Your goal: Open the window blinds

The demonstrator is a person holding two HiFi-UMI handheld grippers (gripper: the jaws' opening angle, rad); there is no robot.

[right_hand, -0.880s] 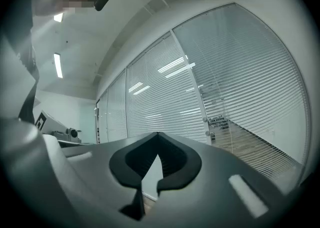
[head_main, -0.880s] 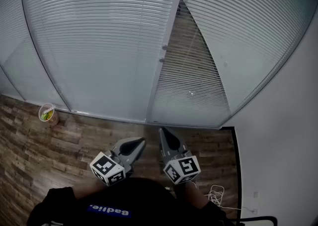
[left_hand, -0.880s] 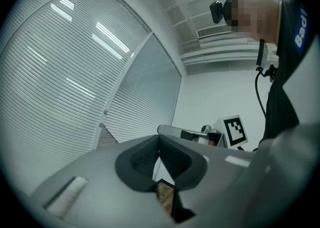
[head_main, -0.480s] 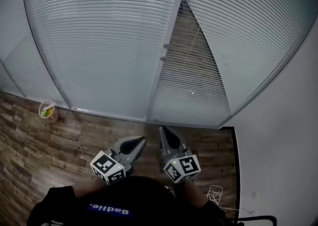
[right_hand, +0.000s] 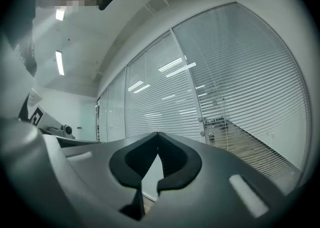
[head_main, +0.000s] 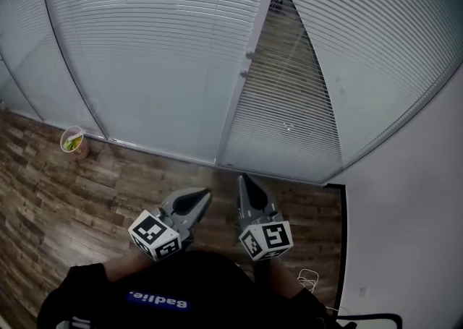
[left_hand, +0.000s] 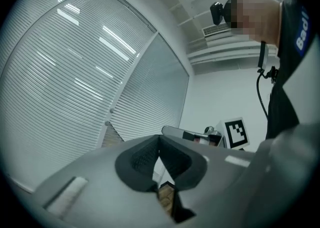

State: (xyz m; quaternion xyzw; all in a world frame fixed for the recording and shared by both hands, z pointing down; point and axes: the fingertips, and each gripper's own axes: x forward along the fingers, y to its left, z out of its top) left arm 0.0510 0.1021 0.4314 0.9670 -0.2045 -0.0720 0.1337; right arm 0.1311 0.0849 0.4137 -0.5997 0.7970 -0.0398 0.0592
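Note:
White slatted blinds (head_main: 159, 53) hang shut over the glass wall ahead. On the right panel the blind (head_main: 289, 114) hangs askew, and a triangular gap shows wooden floor beyond. Two small knobs (head_main: 249, 55) sit on the frame between the panels. My left gripper (head_main: 205, 194) and right gripper (head_main: 244, 178) are held side by side low in front of me, short of the window. Both point level at it. In each gripper view the jaws meet at the tip, left gripper (left_hand: 159, 137) and right gripper (right_hand: 158, 134), with nothing between them.
A paper cup (head_main: 74, 142) with something green in it stands on the wooden floor by the glass at the left. A white wall (head_main: 419, 197) closes the right side, and a loose white cable (head_main: 315, 280) lies on the floor near it.
The window, knobs and cup sit slightly higher in the head view than before. Both grippers stay shut and keep their place in front of the body.

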